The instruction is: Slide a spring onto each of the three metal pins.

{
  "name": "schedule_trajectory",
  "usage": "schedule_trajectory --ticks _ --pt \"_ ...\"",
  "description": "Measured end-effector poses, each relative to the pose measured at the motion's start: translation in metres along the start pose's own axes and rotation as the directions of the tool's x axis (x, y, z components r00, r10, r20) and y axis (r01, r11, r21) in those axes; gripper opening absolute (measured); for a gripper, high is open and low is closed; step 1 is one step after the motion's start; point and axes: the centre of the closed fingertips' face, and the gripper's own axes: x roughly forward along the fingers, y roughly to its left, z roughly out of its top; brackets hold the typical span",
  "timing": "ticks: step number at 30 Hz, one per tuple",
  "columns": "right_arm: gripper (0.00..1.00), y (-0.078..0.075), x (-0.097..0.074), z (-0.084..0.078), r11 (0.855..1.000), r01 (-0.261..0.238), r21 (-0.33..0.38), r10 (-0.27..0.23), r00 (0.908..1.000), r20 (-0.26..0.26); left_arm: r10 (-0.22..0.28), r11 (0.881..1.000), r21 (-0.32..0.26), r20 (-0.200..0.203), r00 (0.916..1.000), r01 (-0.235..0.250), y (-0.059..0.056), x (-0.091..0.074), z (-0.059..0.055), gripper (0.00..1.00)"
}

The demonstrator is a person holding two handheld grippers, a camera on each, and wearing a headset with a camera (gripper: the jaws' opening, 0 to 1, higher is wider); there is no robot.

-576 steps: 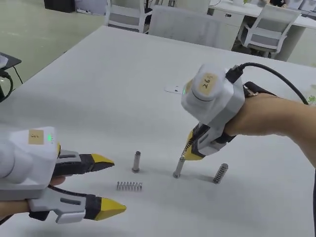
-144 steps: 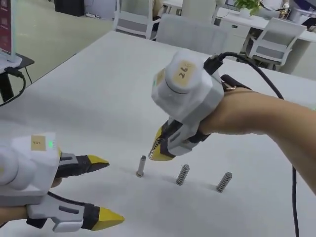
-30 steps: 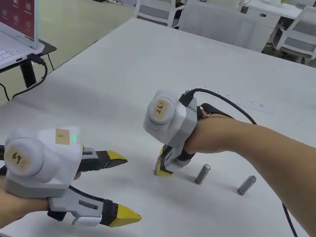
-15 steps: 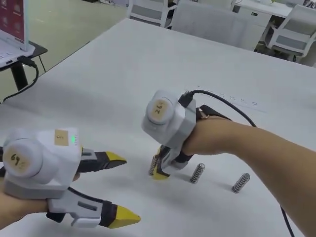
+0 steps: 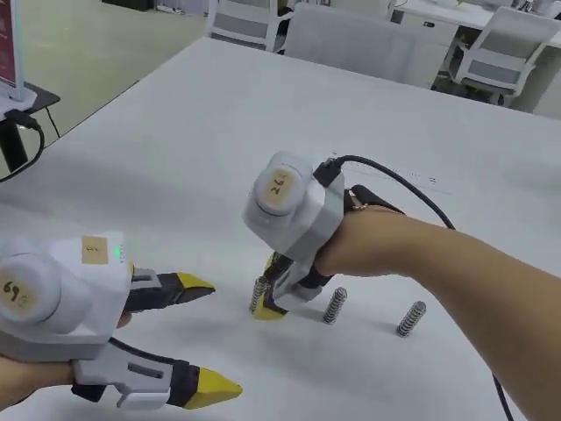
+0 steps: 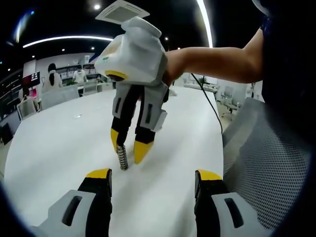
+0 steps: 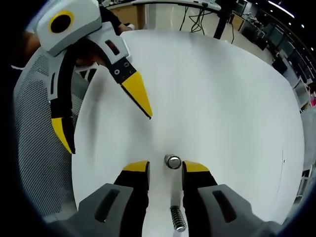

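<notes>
In the head view, can see the right gripper point(image 5: 266, 309) pointing down by a spring point(image 5: 258, 294), two more springs point(image 5: 334, 304) beside it, and the left gripper point(image 5: 206, 338) wide open, empty. In the left gripper view, that spring between the right gripper's tips. In the right gripper view, the pin point(image 7: 173, 161) top in their small gap, not squeezed.

Three springs stand in a row on your table point(image 5: 219, 132) — left spring point(image 5: 258, 294), middle spring point(image 5: 334, 305), right spring point(image 5: 410, 319). Your right gripper point(image 5: 267, 309) stands over the left spring, one jaw either side; your left gripper point(image 5: 209, 335) sits nearer you, off to the left. Beyond, chairs point(image 5: 351, 39) line the far edge.
</notes>
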Motion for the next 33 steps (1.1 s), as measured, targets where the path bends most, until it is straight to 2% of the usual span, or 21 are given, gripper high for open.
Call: schedule_trajectory --ticks 12,22,33 --pt "0.26 0.015 -0.017 0.001 0.999 0.033 0.04 -0.035 0.9975 0.062 -0.002 1.0 -0.007 0.003 1.0 0.002 -0.003 0.0 0.0 0.64" --pt "0.26 0.028 -0.027 0.005 0.995 0.065 0.069 -0.073 0.9907 0.115 -0.013 1.0 0.009 0.011 0.9999 0.013 -0.008 0.002 0.009 0.64" --pt "0.26 0.05 -0.045 0.002 0.99 0.086 0.111 -0.106 0.9759 0.191 -0.027 0.999 0.026 0.01 0.9996 0.026 -0.014 0.004 0.014 0.64"
